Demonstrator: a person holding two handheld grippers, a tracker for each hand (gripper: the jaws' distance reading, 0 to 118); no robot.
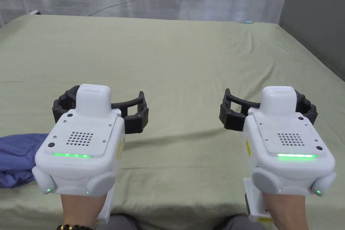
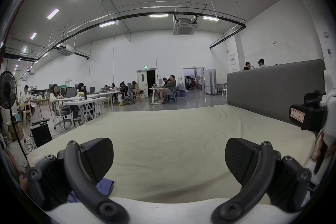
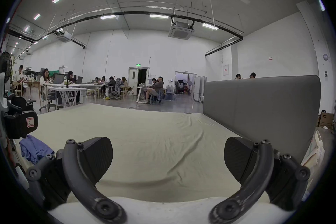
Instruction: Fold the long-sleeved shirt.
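Looking down from the head camera, I see the olive sheet [image 1: 188, 65] spread wide, with both tools held above its near edge. The blue shirt [image 1: 17, 160] lies crumpled at the near left, just beside my left gripper [image 1: 101, 106] and well apart from my right gripper [image 1: 268, 106]. Both sets of jaws stand wide with nothing between them. My right gripper view shows the shirt [image 3: 34, 149] as a loose heap, while the left gripper view catches just a blue corner [image 2: 105, 186] behind one jaw.
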